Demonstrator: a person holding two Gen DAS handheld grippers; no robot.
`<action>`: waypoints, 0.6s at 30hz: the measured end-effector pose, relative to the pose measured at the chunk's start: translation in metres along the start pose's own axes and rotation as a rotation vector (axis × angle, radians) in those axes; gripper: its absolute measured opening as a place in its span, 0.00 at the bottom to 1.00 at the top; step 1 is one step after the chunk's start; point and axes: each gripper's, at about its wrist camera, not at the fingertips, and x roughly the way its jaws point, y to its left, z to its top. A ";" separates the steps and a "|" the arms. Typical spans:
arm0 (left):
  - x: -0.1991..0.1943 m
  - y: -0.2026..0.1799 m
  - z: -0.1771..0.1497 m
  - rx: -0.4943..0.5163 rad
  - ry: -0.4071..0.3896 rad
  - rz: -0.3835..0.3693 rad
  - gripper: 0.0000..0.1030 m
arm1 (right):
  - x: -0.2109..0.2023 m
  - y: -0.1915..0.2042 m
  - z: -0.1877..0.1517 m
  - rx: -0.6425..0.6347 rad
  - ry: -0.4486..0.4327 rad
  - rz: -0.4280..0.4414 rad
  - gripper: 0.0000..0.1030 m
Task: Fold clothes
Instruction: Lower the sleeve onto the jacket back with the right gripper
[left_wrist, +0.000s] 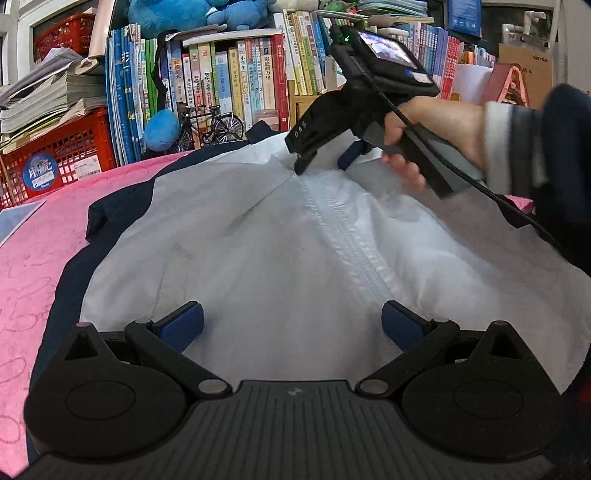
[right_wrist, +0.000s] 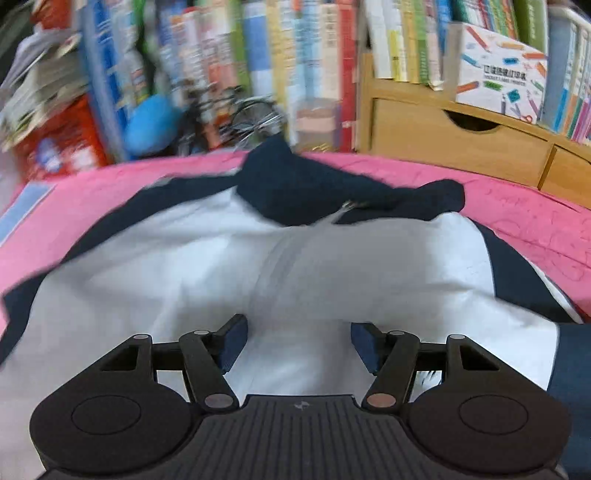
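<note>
A white jacket (left_wrist: 258, 243) with navy sleeves and a zipper down its middle lies spread on a pink bed cover (left_wrist: 33, 258). My left gripper (left_wrist: 291, 325) hovers open over the jacket's lower part, nothing between its blue pads. In the left wrist view the right gripper (left_wrist: 325, 162) is held by a hand above the zipper's top near the collar; its jaws look apart. The right wrist view shows the right gripper (right_wrist: 299, 343) open over the white front (right_wrist: 184, 273), with the navy collar (right_wrist: 314, 192) and zipper pull (right_wrist: 345, 208) ahead. That view is motion-blurred.
Crowded bookshelves (left_wrist: 229, 81) stand behind the bed, with a red crate (left_wrist: 62, 155), a blue plush toy (left_wrist: 160, 129) and a model bicycle (left_wrist: 210, 125). A wooden drawer unit (right_wrist: 461, 136) sits at the right. Pink cover (right_wrist: 524, 221) shows around the jacket.
</note>
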 end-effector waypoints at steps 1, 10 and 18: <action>-0.001 0.003 0.000 -0.012 0.002 -0.012 1.00 | 0.003 -0.005 0.002 0.001 0.006 0.031 0.62; -0.018 0.031 0.000 -0.134 0.017 -0.129 1.00 | -0.051 -0.037 -0.032 -0.027 -0.042 0.052 0.84; -0.058 0.173 0.019 -0.606 0.031 -0.128 1.00 | -0.041 -0.027 -0.084 -0.155 -0.151 -0.047 1.00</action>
